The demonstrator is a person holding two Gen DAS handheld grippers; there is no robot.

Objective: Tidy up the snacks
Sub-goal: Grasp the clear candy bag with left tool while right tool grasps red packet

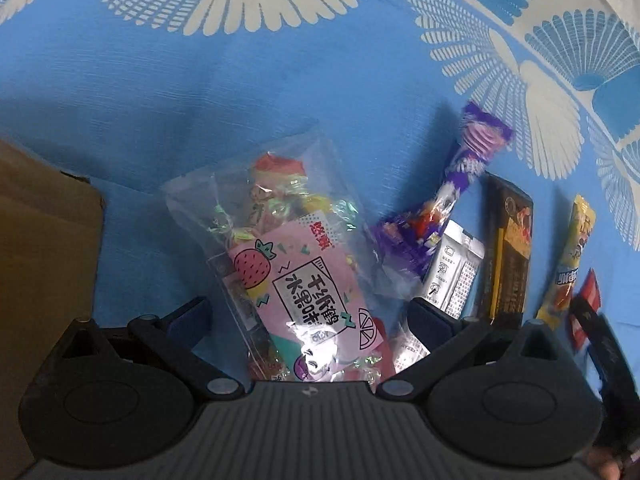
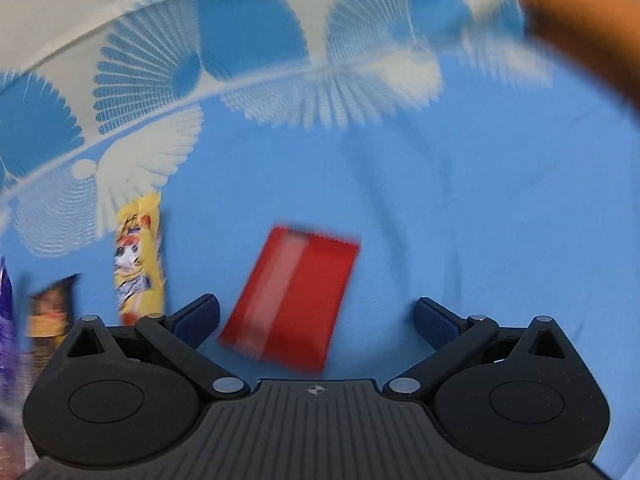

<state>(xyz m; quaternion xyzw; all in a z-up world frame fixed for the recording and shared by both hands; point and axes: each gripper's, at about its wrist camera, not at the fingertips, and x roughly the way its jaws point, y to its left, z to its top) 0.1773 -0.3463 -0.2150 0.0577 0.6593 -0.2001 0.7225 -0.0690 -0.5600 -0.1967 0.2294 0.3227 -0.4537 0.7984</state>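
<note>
My left gripper [image 1: 310,316] is open, its jaws wide on either side of a clear candy bag with a pink label [image 1: 296,268] lying on the blue cloth [image 1: 180,100]. To its right lie a purple wrapper [image 1: 448,196], a white sachet [image 1: 454,270], a dark bar [image 1: 508,252], a yellow stick pack [image 1: 570,260] and a red packet [image 1: 588,300]. My right gripper [image 2: 316,316] is open above the red packet [image 2: 292,300], which lies flat between the jaws. The yellow stick pack [image 2: 138,260] lies to its left. The right wrist view is blurred.
A brown cardboard box [image 1: 44,280] stands at the left. The cloth's white fan-patterned border [image 2: 160,80] runs along the far side. The dark bar [image 2: 50,308] and the purple wrapper [image 2: 6,320] show at the left edge of the right wrist view.
</note>
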